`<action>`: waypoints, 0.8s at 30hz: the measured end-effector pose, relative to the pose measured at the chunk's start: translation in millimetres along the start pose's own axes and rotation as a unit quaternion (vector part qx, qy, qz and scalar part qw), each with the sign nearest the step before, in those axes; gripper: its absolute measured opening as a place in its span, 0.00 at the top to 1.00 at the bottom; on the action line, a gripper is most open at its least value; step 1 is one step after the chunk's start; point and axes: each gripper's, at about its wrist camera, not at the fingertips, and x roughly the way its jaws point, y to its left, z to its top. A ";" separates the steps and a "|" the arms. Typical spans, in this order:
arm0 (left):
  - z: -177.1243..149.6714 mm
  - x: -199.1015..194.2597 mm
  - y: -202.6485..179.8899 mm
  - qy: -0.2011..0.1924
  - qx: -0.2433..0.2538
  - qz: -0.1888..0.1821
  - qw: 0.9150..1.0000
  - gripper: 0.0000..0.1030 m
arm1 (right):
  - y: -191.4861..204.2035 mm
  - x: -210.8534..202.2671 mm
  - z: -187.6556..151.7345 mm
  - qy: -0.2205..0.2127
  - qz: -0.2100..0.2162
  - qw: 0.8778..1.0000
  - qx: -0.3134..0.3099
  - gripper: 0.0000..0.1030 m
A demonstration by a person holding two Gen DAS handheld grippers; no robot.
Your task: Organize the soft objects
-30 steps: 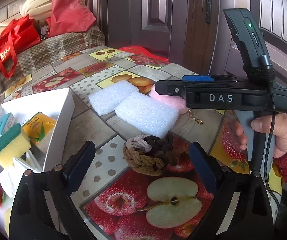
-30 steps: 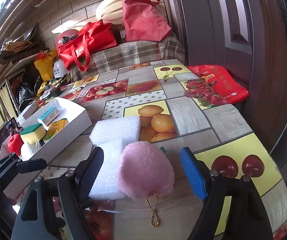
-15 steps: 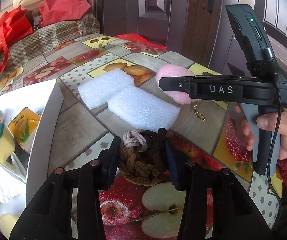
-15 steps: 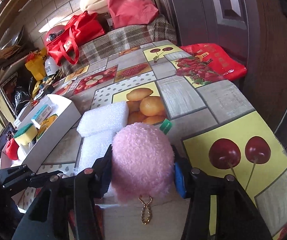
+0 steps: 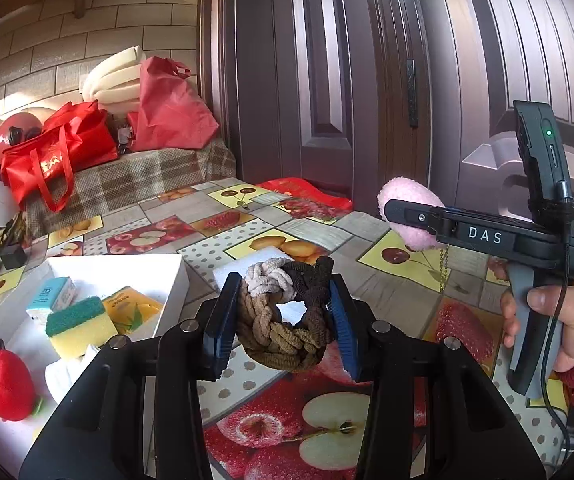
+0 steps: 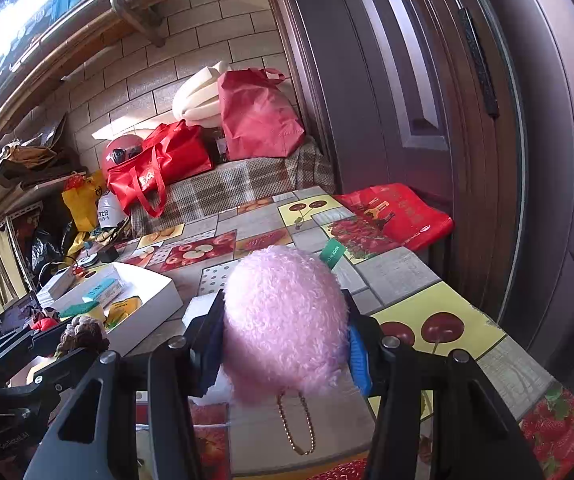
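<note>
In the left wrist view my left gripper (image 5: 283, 300) is shut on a braided bundle of brown and beige hair ties (image 5: 283, 344), held just above the fruit-print table (image 5: 327, 412). To the right, a hand holds my right gripper (image 5: 407, 216), shut on a pink fluffy pompom (image 5: 399, 196) whose gold chain dangles. The right wrist view shows the pompom (image 6: 283, 320) squeezed between the right gripper's (image 6: 283, 344) blue pads, clear of the table. White foam blocks (image 5: 247, 268) lie mostly hidden behind the hair ties.
At the left stands a white box (image 5: 175, 280) holding a green-and-yellow sponge (image 5: 79, 324), a yellow packet and a blue carton. A red plush apple (image 5: 5, 384) lies near it. A dark door (image 5: 327, 80) is close behind the table; red bags (image 5: 55, 160) sit on a plaid bench.
Both grippers closed, the left on the hair ties and the right on the pompom. Both then rose and tilted up, lifting their things off the table.
</note>
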 end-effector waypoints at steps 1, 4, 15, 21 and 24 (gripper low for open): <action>0.2 -1.8 1.8 -0.004 -0.003 0.002 1.000 0.59 | 1.2 -0.8 -0.2 -0.002 0.001 1.000 0.001 0.50; -0.4 -6.9 5.2 -0.013 -0.010 0.006 1.000 0.59 | 5.5 -2.0 -0.2 -0.007 0.005 1.000 0.002 0.50; -8.3 -31.3 16.6 -0.031 -0.025 0.013 0.999 0.59 | 26.6 -10.1 -4.6 -0.030 0.010 0.999 -0.015 0.50; -14.7 -51.6 29.6 -0.044 -0.030 0.034 0.998 0.59 | 42.2 -13.9 -7.1 -0.041 0.016 0.998 -0.040 0.50; -17.3 -57.3 36.9 -0.045 -0.036 0.043 0.997 0.59 | 50.4 -13.9 -8.3 -0.044 0.020 0.998 -0.048 0.50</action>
